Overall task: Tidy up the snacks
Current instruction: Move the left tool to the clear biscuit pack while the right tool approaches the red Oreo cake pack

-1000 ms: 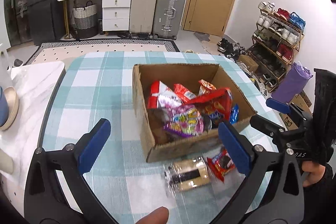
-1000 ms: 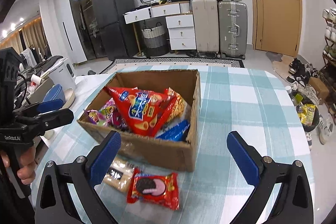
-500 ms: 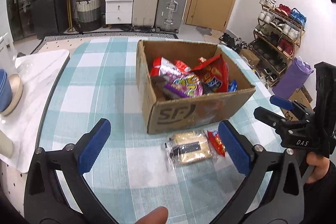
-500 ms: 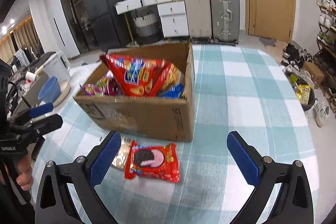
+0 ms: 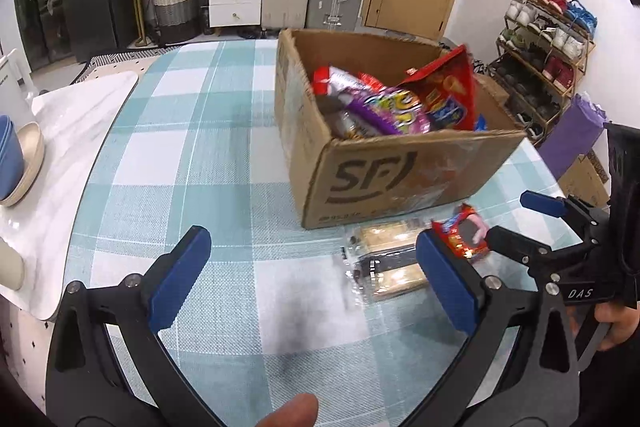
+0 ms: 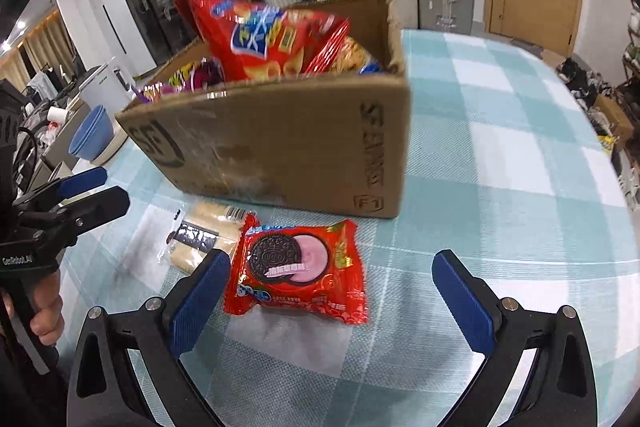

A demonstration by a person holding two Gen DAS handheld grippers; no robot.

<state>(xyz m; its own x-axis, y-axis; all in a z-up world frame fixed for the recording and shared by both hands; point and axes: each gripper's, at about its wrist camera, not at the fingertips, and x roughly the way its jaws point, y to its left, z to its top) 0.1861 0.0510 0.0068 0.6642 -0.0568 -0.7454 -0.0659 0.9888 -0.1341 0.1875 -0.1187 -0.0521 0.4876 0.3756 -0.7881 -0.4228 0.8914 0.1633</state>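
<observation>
While both grippers hover low over it, the bench (image 5: 224,163) with teal-and-white check cloth carries everything. Cardboard box (image 6: 288,147) sits mid-bench, open top, stuffed with snacks: big red chip bag (image 6: 264,39) sticking up above the rim, purple candy bag (image 5: 392,109) beside it. Two packs lie on the cloth just in front of the box: clear-wrapped cracker pack (image 5: 386,263) on the left, red Oreo pack (image 6: 298,267) on the right, edges touching or overlapping. Left gripper (image 5: 312,281) has fingers spread wide, empty, cracker pack next to its right finger. Right gripper (image 6: 330,299) also has fingers spread, empty, Oreo pack lying between them nearer the left finger, not pinched. Blue bowls (image 5: 10,157) stacked at far left edge.
</observation>
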